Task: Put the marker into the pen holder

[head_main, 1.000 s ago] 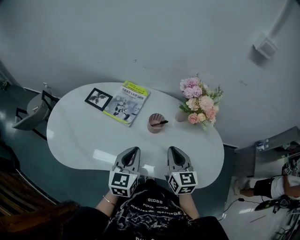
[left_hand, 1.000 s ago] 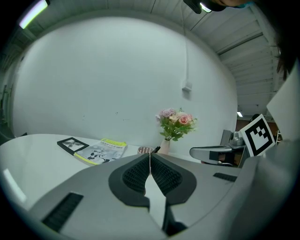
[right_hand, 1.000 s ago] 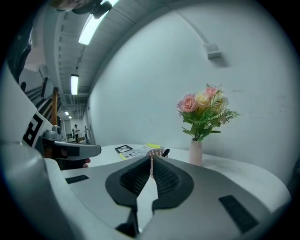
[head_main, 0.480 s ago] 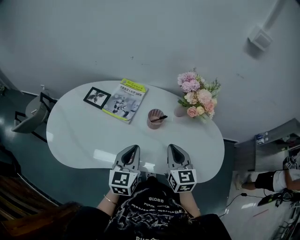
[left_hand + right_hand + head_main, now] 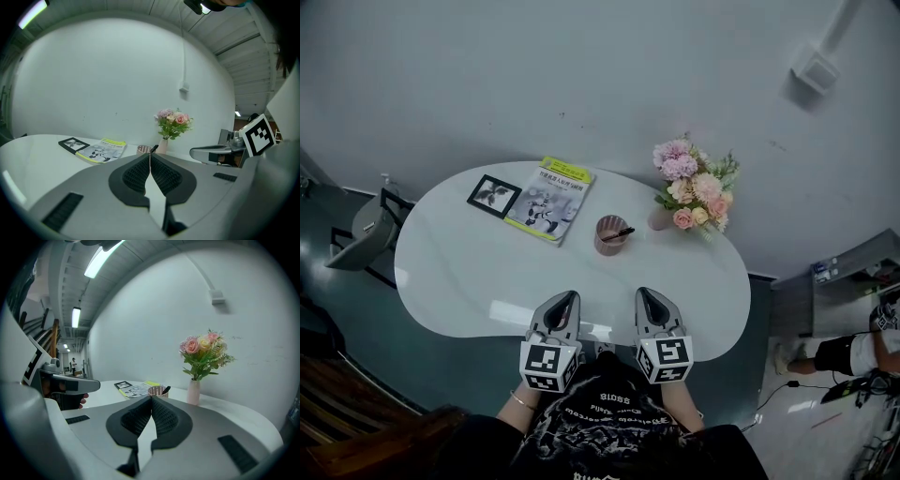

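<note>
Both grippers hang side by side over the near edge of the white table [image 5: 469, 272], well apart from everything that stands on it. The left gripper [image 5: 566, 296] has its jaws pressed together at the tips, with nothing between the ribbed pads, as its own view shows [image 5: 150, 154]. The right gripper [image 5: 645, 294] is closed in the same way and also empty [image 5: 151, 398]. The marker [image 5: 619, 234] is already in the pen holder [image 5: 605, 246], a round pinkish cup near the middle of the table, between the booklet [image 5: 550, 200] and the vase of flowers [image 5: 660, 219]. The marker does not stand upright: it leans, and in the head view its long axis runs from the inside of the cup up towards the right, so the dark upper end sticks out over the right rim. Its lower end is hidden inside the cup. In both gripper views the holder [image 5: 143, 149] [image 5: 157, 391] is small and partly cut off by the jaws in front, so only its rim and the marker's top [image 5: 153, 148] [image 5: 165, 390] show.
</note>
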Tool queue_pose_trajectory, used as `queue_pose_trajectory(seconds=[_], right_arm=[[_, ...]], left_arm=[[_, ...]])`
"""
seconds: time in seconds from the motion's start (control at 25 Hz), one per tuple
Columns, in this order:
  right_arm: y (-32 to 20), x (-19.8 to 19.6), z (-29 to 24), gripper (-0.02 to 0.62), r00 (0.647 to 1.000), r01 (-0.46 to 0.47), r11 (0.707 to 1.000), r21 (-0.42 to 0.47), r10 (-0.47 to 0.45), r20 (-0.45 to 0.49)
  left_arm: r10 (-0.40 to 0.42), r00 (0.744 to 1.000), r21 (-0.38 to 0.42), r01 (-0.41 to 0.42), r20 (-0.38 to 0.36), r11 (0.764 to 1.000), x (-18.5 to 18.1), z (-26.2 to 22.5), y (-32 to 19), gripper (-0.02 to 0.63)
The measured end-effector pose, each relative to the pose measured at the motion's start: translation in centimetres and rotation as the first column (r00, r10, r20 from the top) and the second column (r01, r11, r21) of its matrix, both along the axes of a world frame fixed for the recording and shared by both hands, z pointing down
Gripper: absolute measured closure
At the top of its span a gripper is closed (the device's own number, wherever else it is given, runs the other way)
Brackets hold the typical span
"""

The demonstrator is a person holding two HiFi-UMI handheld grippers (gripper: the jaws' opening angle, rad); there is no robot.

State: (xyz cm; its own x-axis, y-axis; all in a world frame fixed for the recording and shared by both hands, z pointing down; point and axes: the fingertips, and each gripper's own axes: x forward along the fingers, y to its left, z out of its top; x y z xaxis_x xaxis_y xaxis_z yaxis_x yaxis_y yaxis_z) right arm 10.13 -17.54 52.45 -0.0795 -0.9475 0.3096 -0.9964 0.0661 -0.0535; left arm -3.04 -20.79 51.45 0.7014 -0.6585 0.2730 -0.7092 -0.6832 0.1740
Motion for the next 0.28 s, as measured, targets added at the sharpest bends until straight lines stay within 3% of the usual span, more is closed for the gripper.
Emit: queue_pose_trajectory(seconds=[0.28], right_arm=[[-0.15, 0.37, -0.44, 0.568, 1.000, 0.004, 1.000, 0.003, -0.004, -0.007]], left_arm=[[-0.002, 1.000, 0.001, 0.002, 0.003, 1.000, 0.25, -0.44, -0.07, 0.580]])
